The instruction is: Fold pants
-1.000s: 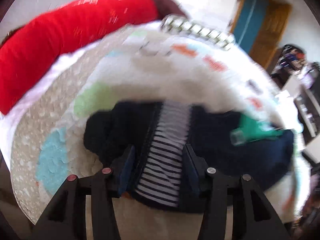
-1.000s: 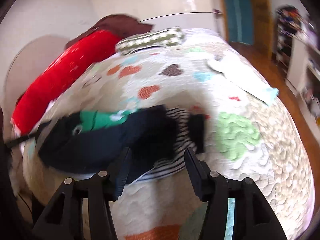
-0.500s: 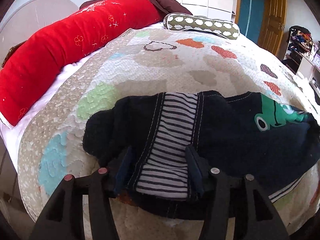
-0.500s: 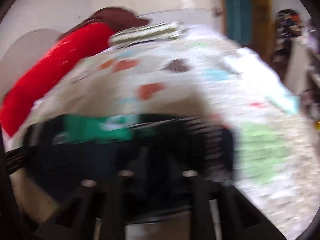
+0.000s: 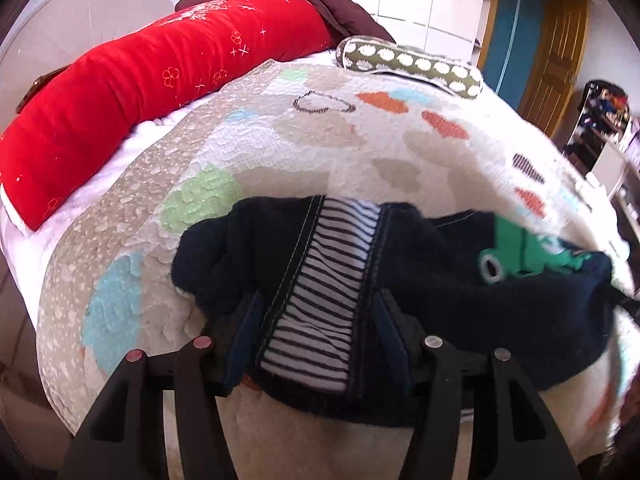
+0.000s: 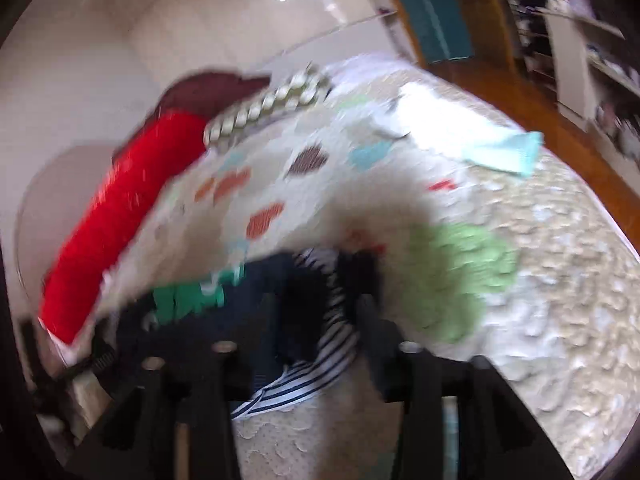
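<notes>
Small navy pants (image 5: 420, 292) with a black-and-white striped panel (image 5: 324, 292) and a green frog patch (image 5: 520, 252) lie bunched on the quilted bedspread (image 5: 280, 152). My left gripper (image 5: 318, 312) is open, its fingers on either side of the striped waist end. In the blurred right wrist view my right gripper (image 6: 316, 320) is open over the other end of the pants (image 6: 280, 300), where striped fabric (image 6: 320, 360) spills toward the camera.
A long red bolster (image 5: 140, 92) lies along the bed's far left edge, with a dark brown cloth (image 5: 320, 0) and a green patterned pillow (image 5: 408, 64) behind. A white and light-blue garment (image 6: 472, 136) lies at the far right. Wooden floor and shelves (image 6: 580, 52) stand beyond.
The left gripper stayed around the striped waist. The right gripper swung quickly over the pants, its view tilting, and the frog end of the pants shifted.
</notes>
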Action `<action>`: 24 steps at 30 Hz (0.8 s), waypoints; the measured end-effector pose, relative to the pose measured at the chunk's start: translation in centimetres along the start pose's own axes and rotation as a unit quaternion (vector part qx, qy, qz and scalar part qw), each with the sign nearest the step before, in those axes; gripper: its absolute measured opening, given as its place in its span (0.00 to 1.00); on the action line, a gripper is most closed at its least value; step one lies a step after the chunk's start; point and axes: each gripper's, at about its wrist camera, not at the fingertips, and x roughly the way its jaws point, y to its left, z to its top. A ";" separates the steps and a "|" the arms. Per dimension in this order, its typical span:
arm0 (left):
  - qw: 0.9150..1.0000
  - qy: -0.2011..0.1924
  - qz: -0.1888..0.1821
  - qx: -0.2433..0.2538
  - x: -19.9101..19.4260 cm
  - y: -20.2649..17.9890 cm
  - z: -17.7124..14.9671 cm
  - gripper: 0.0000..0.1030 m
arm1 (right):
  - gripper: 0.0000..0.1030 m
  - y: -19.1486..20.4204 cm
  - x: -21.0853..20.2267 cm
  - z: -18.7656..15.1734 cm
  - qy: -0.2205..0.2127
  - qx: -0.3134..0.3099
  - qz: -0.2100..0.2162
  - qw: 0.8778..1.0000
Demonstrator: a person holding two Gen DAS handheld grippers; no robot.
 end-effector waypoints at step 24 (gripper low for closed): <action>0.995 0.035 -0.030 0.088 3.3 -9.1 -0.9 0.60 | 0.04 0.6 -3.0 1.6 -0.044 0.024 0.065 0.997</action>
